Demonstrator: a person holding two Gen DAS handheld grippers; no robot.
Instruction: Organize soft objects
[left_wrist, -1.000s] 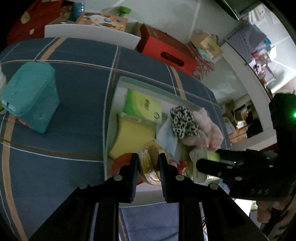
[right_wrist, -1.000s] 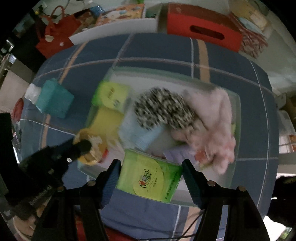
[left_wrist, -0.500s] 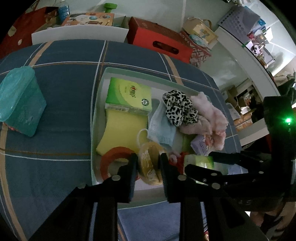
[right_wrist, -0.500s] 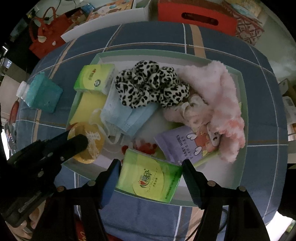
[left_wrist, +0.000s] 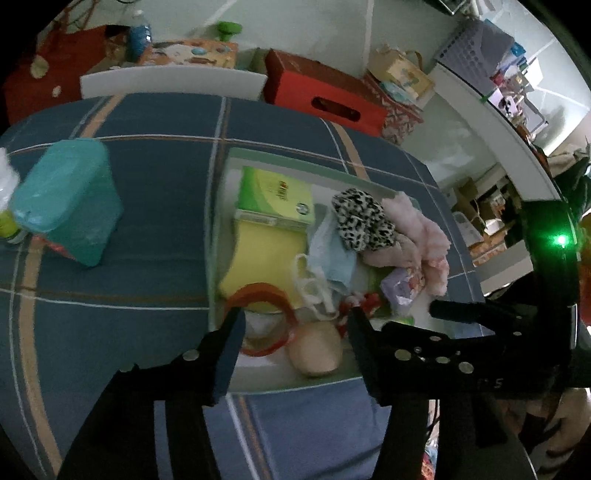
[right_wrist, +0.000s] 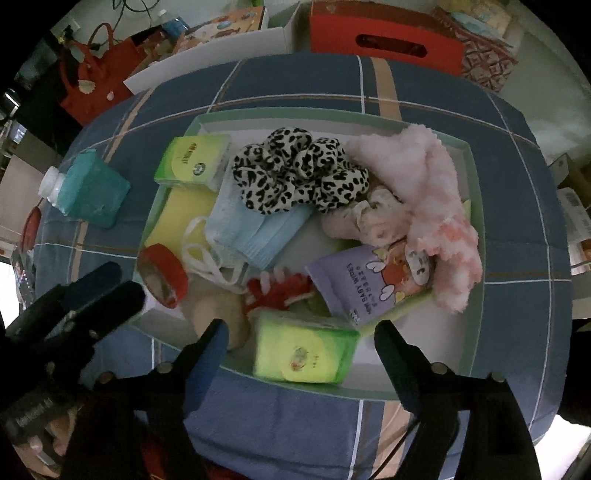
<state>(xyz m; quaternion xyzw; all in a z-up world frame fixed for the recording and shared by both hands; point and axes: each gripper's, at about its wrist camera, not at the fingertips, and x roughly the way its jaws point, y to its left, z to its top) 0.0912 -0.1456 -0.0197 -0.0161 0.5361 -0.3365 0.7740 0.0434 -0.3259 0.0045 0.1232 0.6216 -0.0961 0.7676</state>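
A white tray with a green rim (right_wrist: 476, 206) (left_wrist: 221, 206) holds soft things: a leopard scrunchie (right_wrist: 299, 170), a pink fluffy cloth (right_wrist: 424, 177), a blue face mask (right_wrist: 255, 229), two green tissue packs (right_wrist: 192, 162) (right_wrist: 303, 354), a purple wipes pack (right_wrist: 365, 284), a yellow sponge (left_wrist: 266, 251), a red tape roll (right_wrist: 162, 277) and a beige round puff (left_wrist: 314, 350). My left gripper (left_wrist: 295, 332) is open above the puff, which lies in the tray's near edge. My right gripper (right_wrist: 299, 347) is open around the near tissue pack, which rests in the tray.
A teal container (left_wrist: 66, 206) stands on the blue plaid cloth (left_wrist: 155, 206) left of the tray, next to a white-capped bottle (right_wrist: 50, 184). A red box (right_wrist: 384, 40), a white board (left_wrist: 170, 81) and a red bag (right_wrist: 92, 81) lie beyond the table's far edge.
Both grippers have opened. The left one let the beige puff drop into the tray's near edge; the right one released the green tissue pack into the tray.
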